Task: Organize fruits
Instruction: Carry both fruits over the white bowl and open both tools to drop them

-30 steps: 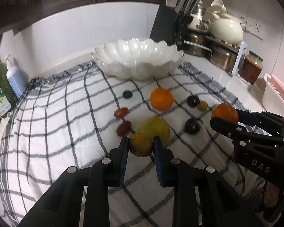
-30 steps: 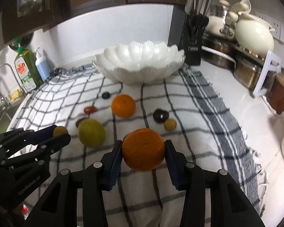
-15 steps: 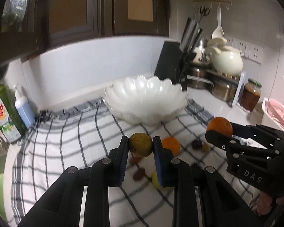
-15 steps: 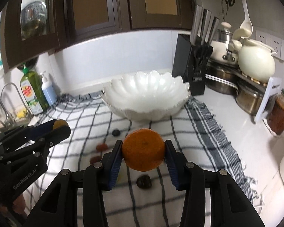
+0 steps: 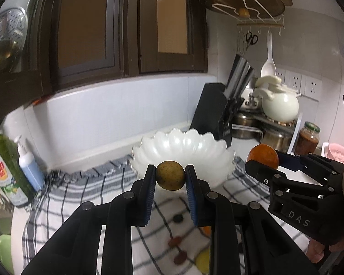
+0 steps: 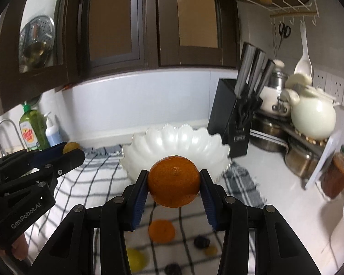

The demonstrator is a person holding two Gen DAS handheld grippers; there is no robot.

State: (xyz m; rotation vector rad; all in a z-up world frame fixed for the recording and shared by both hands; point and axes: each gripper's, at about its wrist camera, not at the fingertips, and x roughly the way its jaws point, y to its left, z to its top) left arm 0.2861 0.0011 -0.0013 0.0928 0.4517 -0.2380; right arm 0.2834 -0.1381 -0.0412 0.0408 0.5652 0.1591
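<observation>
The left gripper is up in the air, jaws clamped on a speckled yellow-brown fruit, and the white scalloped bowl sits right behind it on the checked cloth. Over on the right, the right gripper has its jaws squeezed onto a big orange, held clear above the cloth and lined up in front of the same bowl's near rim. From the left wrist view that orange shows just off the bowl's right edge, well apart from the yellow-brown fruit, so the two grippers sit side by side with open air between them.

Down below, loose fruit lies on the cloth: a second orange, a yellow fruit, dark plums and small red fruits, all blurred.

Edges to watch: the black knife block stands just beside the bowl's right rim, pots and a cream teapot crowd the right corner, and a red-filled jar stands by the right edge. On the left, a green detergent bottle and a blue pump bottle stand at the cloth's far left corner. Dark cabinets hang overhead.
</observation>
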